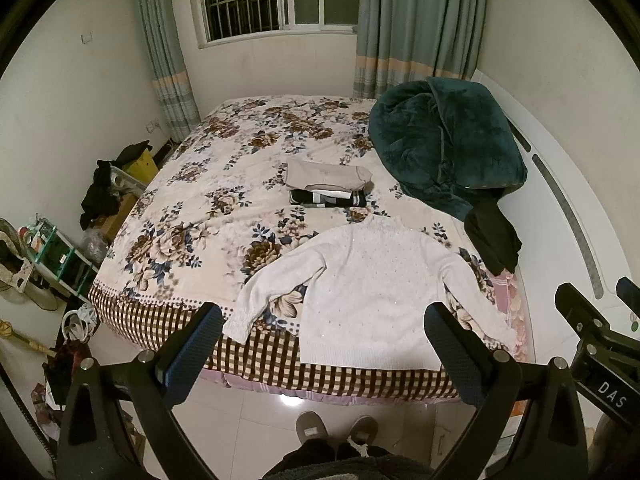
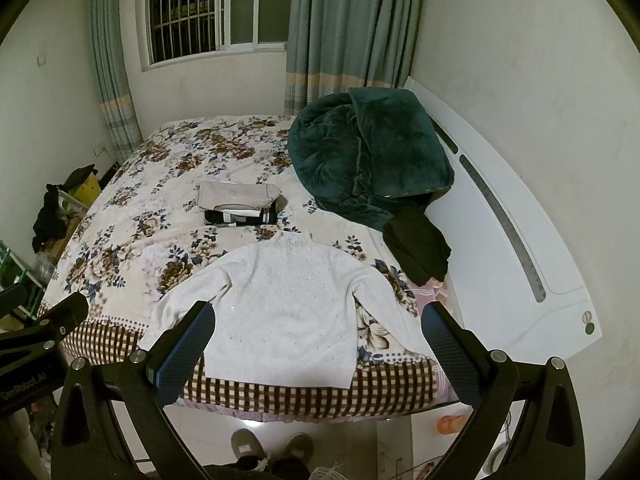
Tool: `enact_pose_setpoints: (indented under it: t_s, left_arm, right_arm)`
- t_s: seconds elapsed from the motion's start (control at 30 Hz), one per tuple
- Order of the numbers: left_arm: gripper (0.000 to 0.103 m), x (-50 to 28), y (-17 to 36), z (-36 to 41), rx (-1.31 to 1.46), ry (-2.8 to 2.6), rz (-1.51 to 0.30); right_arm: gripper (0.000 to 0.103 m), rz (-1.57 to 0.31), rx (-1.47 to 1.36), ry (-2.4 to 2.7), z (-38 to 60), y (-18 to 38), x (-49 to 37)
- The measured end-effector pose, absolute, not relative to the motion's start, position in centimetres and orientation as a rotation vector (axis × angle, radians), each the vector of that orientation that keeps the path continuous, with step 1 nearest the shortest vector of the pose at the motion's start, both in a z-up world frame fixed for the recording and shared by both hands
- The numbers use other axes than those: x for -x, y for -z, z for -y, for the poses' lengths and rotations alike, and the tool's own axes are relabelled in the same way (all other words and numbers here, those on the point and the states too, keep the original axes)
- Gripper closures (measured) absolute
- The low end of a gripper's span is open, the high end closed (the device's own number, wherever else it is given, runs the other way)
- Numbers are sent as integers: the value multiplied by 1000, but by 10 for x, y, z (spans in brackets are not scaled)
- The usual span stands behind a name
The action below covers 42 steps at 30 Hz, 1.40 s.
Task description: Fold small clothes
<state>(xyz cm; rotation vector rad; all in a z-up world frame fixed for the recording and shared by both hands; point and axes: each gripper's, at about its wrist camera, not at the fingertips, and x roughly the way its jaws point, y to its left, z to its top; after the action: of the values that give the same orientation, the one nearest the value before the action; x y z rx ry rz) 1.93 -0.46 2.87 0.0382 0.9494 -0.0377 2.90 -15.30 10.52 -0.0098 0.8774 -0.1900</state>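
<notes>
Left gripper [image 1: 322,344] held above the near edge of the bed [image 1: 168,240], jaws spread wide and holding nothing. Between and just beyond the jaws, a white sweater [image 1: 360,292] spread flat on the floral cover, sleeves angled out to either side, hem at the checked border nearest the jaws. Farther ahead past the collar, a small stack of folded clothes [image 1: 328,186]: a beige piece on top of a dark one with white stripes. Ahead and to the right of the jaws, a dark green blanket [image 1: 444,140] heaped up, with a black garment [image 1: 494,238] lying at its near edge.

Right gripper [image 2: 318,338] likewise jaws wide apart, gripping nothing, with the white sweater [image 2: 286,312] framed between them. Below the jaws, grey slippers [image 2: 272,446] on the tiled floor.
</notes>
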Motion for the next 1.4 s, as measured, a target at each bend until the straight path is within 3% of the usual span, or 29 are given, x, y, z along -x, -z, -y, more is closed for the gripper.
enact_pose_setpoints:
  t_s: [0.37, 0.6, 0.83, 0.9, 0.97, 1.0, 1.23, 1.4]
  left_arm:
    - [0, -47, -13, 3, -38, 56, -960]
    - [0, -95, 36, 4, -64, 58, -944]
    - [0, -164, 138, 40, -125, 29, -1050]
    - [0, -186, 179, 61, -160, 19, -1116]
    - [0, -202, 210, 77, -197, -4, -1159]
    - [0, -212, 230, 88, -221, -18, -1178]
    - [0, -264, 365, 134, -316, -119, -1328]
    - [0, -291, 446, 145, -300, -185, -1425]
  right_arm:
    - [0, -902, -3, 210, 144, -103, -53]
    - [0, -945, -136, 285, 178, -46, -74]
    - [0, -1056, -441, 635, 322, 96, -68]
    - [11, -1093, -561, 716, 371, 151, -59]
    - [36, -1127, -686, 779, 416, 206, -53]
    - [39, -1135, -771, 815, 445, 243, -51]
    - [40, -1096, -1204, 981, 579, 438, -46]
    - [38, -992, -1378, 1180, 649, 539, -37]
